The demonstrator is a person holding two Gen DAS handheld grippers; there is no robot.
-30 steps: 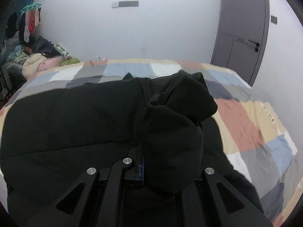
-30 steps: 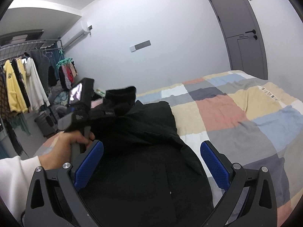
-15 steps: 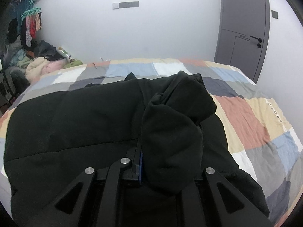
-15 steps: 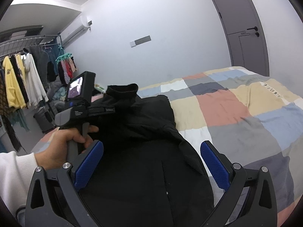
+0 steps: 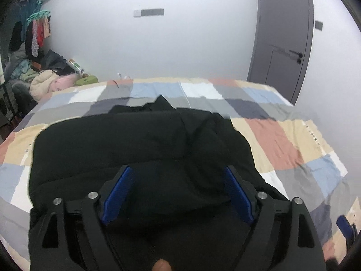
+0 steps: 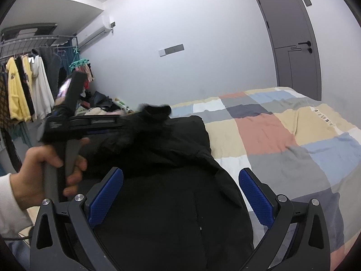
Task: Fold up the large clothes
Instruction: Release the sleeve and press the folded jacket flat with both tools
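- No text, brand or number can be read in either view.
- Dark marks are seen along one beige patch of the checked bedspread [image 6: 320,115] — too small to be made out.
- A pale label is seen on the left gripper [image 6: 144,122] body — blurred.

The black jacket [image 5: 140,149] is soft, matt cloth, faintly puffy. Under it the patchwork bedspread [image 5: 277,135] is thin, creased fabric. Each gripper has matt black plastic arms, shiny metal screws and dimpled blue pads [image 6: 255,196]. The grey door [image 6: 291,43] looks smooth and satin.
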